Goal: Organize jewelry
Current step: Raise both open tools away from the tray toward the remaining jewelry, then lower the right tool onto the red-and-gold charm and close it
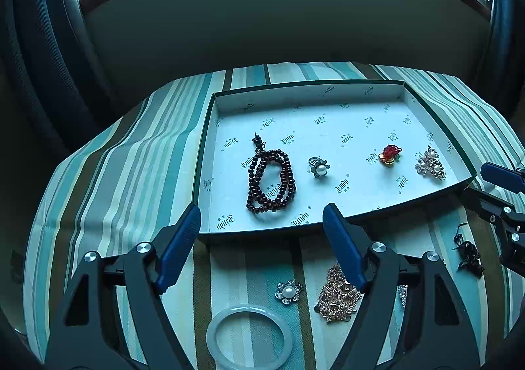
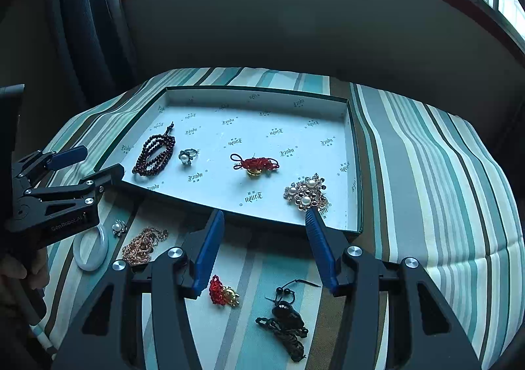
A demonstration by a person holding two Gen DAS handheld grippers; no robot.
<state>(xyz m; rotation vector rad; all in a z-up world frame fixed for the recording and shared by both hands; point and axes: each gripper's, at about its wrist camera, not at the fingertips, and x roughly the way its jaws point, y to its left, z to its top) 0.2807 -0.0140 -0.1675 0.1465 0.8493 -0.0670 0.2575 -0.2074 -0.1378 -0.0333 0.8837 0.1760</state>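
Jewelry is split between a shallow box lid [image 1: 210, 127] with printed white lining and the striped cloth [image 2: 426, 173] it sits on. Inside the lid, left to right from the left tongs' camera: a dark red bead bracelet [image 1: 270, 181] coiled into a few loops, a pearl flower ring [image 1: 319, 167], a red knotted charm with a gold bit [image 1: 389, 155], and a sparkly pearl brooch [image 1: 430, 164] near the lid's right wall. None of them touch, they're spread out in a rough row. Out on the cloth in front of the lid there's a pale jade-looking bangle [image 1: 249, 337], a small pearl flower piece [image 1: 288, 293] just beside it, a heap of gold chain [image 1: 336, 296], a second red and gold charm [image 2: 223, 295], and a black corded pendant [image 2: 287, 320] in a tangle. Left tongs [image 1: 262, 222] hover over the near edge of the lid with the blue pads wide apart and nothing between them, the bangle lying below and between the arms. Right tongs [image 2: 265, 217] are also spread wide and holding nothing, tips at the lid's front edge, with the right pad tip looking right up against the brooch, though I can't tell if it actually touches. The second charm and the black pendant sit on the cloth between the right tongs' arms.
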